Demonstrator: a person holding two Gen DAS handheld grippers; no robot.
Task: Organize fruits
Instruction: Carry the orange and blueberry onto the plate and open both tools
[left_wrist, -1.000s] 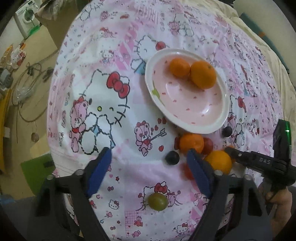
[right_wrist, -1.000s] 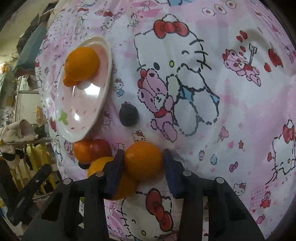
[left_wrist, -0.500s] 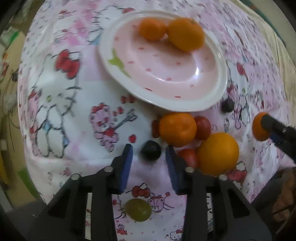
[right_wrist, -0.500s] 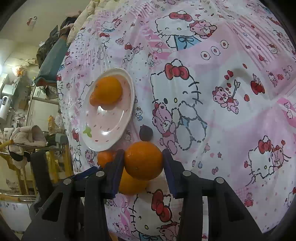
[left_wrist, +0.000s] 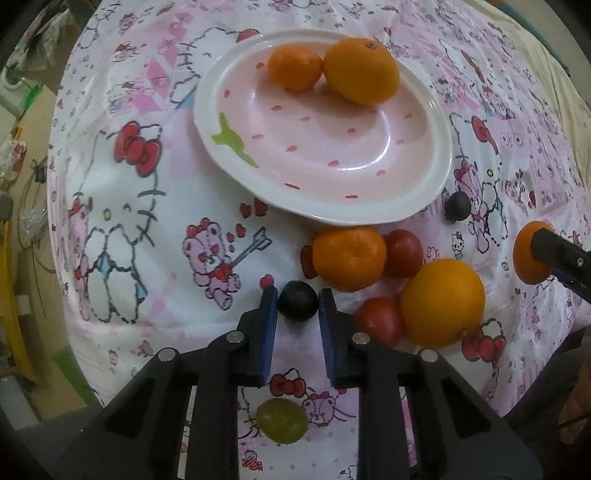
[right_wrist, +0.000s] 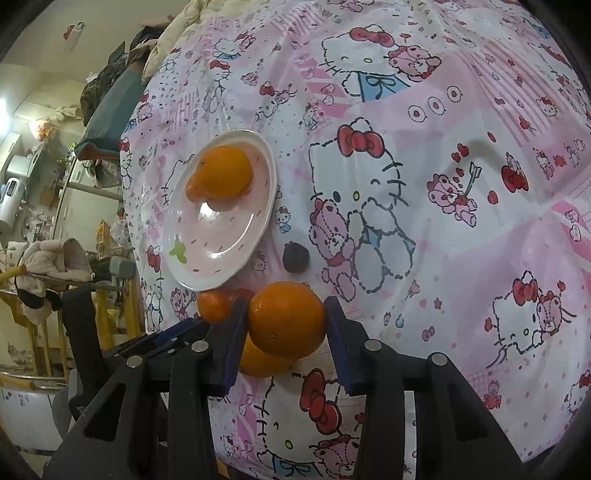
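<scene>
A pink plate (left_wrist: 436, 173) holds a small mandarin (left_wrist: 293, 66) and a large orange (left_wrist: 362, 70); the plate also shows in the right wrist view (right_wrist: 258, 236). My left gripper (left_wrist: 297, 304) is shut on a dark grape (left_wrist: 297, 304) on the cloth. My right gripper (right_wrist: 286, 319) is shut on an orange (right_wrist: 286, 319) and holds it above the cloth; that orange also shows at the right edge of the left wrist view (left_wrist: 524, 254). Below the plate lie a mandarin (left_wrist: 349, 256), two red tomatoes (left_wrist: 402, 253), a big orange (left_wrist: 441, 301) and a second dark grape (left_wrist: 458, 206).
A green grape (left_wrist: 282, 419) lies under my left gripper near the table's front edge. The table is covered by a pink cartoon-print cloth (left_wrist: 129, 184). Room clutter and shelves (right_wrist: 55, 221) stand beyond the table's left edge in the right wrist view.
My left gripper moved in on the dark grape and closed its jaws on it. My right gripper lifted the orange up and away from the fruit pile.
</scene>
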